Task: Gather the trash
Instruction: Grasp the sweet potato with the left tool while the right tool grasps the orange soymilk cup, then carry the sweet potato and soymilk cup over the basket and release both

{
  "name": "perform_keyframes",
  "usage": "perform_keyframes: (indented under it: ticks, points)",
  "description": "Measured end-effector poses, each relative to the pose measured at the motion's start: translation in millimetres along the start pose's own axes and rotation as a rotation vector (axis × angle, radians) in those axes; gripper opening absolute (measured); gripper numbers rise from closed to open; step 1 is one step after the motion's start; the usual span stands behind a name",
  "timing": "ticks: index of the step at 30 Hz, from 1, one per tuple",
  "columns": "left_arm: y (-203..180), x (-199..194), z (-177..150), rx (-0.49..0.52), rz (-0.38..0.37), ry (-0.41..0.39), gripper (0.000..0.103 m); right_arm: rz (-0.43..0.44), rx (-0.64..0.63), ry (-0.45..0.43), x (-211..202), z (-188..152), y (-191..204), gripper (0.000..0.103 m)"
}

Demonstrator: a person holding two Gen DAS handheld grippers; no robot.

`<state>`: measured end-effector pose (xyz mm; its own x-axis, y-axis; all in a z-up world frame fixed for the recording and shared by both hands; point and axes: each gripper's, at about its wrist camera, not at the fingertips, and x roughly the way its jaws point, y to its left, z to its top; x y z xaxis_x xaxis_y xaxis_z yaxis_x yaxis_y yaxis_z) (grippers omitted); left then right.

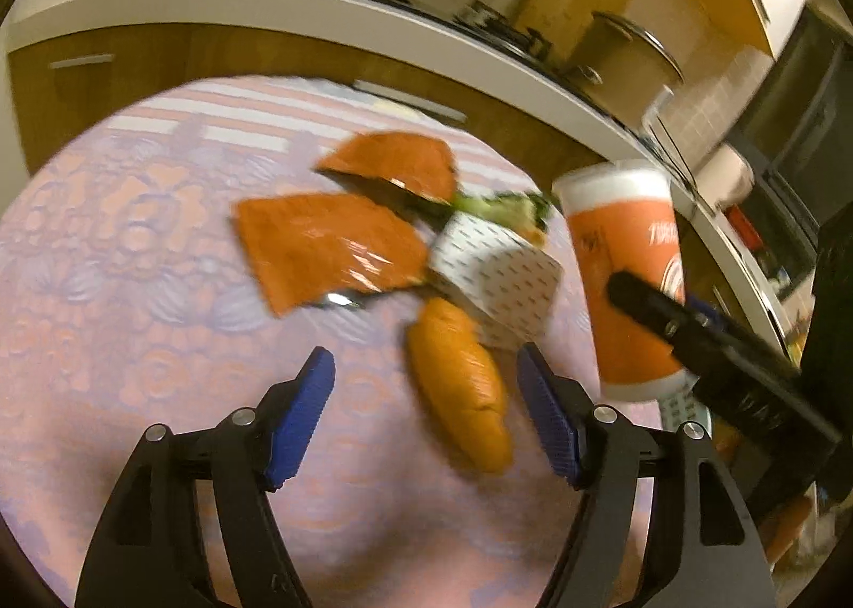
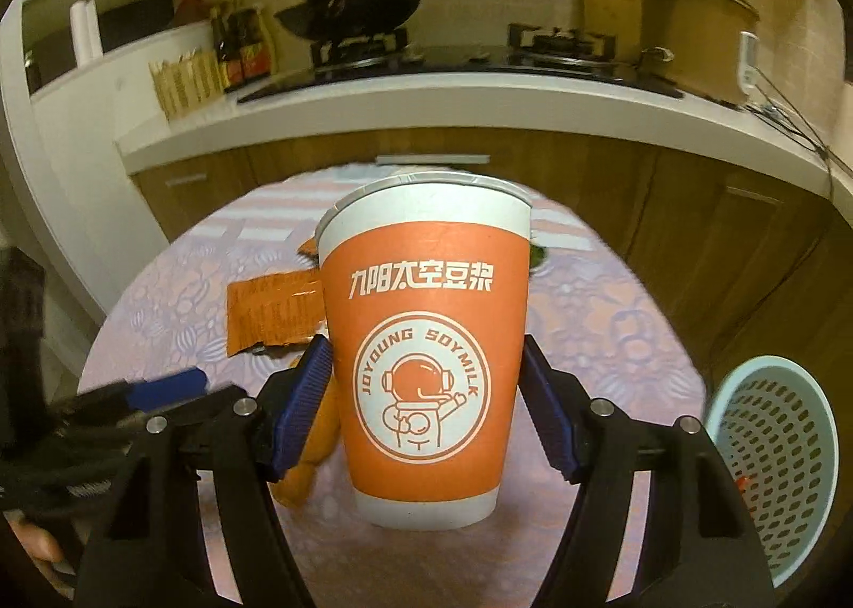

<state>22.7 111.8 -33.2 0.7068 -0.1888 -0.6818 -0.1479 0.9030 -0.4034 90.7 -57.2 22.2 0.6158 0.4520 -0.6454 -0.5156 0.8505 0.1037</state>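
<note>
Orange soymilk paper cup (image 2: 426, 341) stands upright between the blue fingers (image 2: 304, 395) of the right gripper (image 2: 426, 400).
The fingers grasp its sides above the tabletop (image 2: 613, 341); the left gripper (image 1: 426, 411) is spread wide, holding nothing, over an orange bun-shaped wrapper (image 1: 458, 384).

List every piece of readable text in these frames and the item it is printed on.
"九阳太空豆浆": white lettering on the orange paper cup, upper band.
"JOYOUNG SOYMILK": curved around the cup's astronaut badge.
Orange wrappers: print too blurred to read.
Patterned box: marks only, no legible words.
Sauce bottles: labels too small.
</note>
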Motion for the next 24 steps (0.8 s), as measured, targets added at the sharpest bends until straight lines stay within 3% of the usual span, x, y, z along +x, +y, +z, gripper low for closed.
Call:
perform_keyframes:
  ticks: [5, 7, 8, 9, 12, 24]
  points:
    - [-26, 27, -4, 0.063, 0.065, 0.069, 0.066, -0.028, 0.034, -0.009, -11, -2, -26, 0.066]
    - [-31, 38, -6, 0.067, 0.079, 0.099, 0.049, -0.041, 0.041, -0.011, -14, -4, -35, 0.066]
    - [-32, 41, -6, 0.066, 0.083, 0.108, 0.047, -0.050, 0.042, -0.013, -16, -5, -39, 0.066]
    - [-34, 44, -7, 0.072, 0.116, 0.108, 0.035, -0.057, 0.042, -0.018, -19, -6, -42, 0.066]
    - [-37, 44, -9, 0.085, 0.115, 0.105, 0.027, -0.065, 0.052, -0.035, -29, -9, -53, 0.066]
    - [-61, -9, 3, 0.093, 0.049, -0.065, 0.023, -0.127, 0.116, -0.076, -57, -15, -98, 0.066]
